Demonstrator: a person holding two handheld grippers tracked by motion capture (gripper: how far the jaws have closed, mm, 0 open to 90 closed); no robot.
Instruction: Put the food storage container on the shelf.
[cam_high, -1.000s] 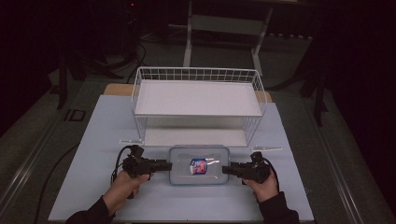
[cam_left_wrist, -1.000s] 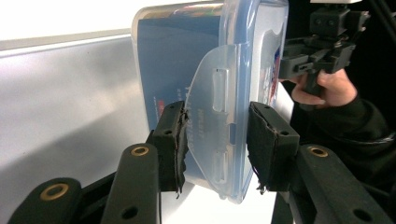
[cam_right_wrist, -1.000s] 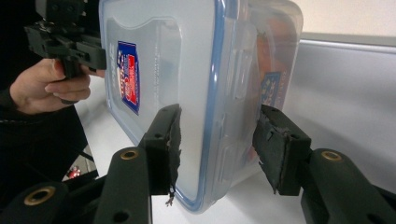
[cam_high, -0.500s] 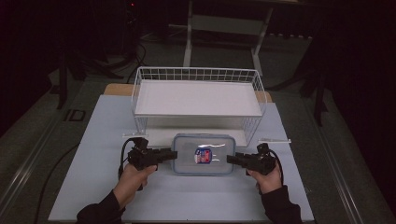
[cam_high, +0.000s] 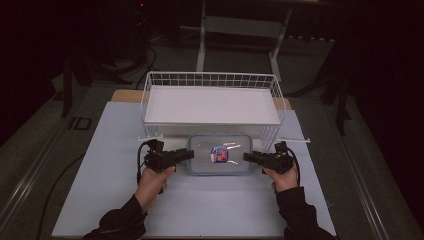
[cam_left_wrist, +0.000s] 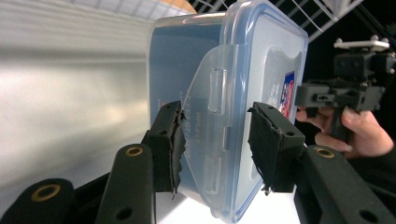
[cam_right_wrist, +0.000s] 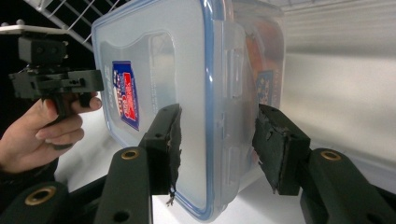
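Darkness swallows the room beyond a pale table (cam_high: 100, 200), where only a metal frame (cam_high: 240, 30) and some stands can be made out. On the table a white wire basket (cam_high: 212, 82) stands toward the far edge, its floor covered by a white sheet. Just in front of it, touching or nearly touching its near wall, lies a clear lidded box (cam_high: 220, 155) with a blue rim and a red-and-blue label; what it holds is too blurred to tell from above.

From either side a hand-held gripper meets the box's short ends. The left gripper (cam_high: 189, 154) and right gripper (cam_high: 247, 157) show from above as dark shapes whose jaw gaps cannot be read, the sleeves cut off at the bottom edge.

The left gripper view shows that tool (cam_left_wrist: 215, 140) with jaws spread wide, astride the box's (cam_left_wrist: 224, 93) side latch, pads near the plastic but apart from it. The right gripper view shows its tool (cam_right_wrist: 217, 144) likewise agape around the opposite latch, neither pad pressing; something orange shows dimly through the box (cam_right_wrist: 187, 93) wall. Each view catches the other hand (cam_left_wrist: 355, 135) (cam_right_wrist: 42, 135) beyond the lid.

Bare tabletop lies open to both sides and toward the person.
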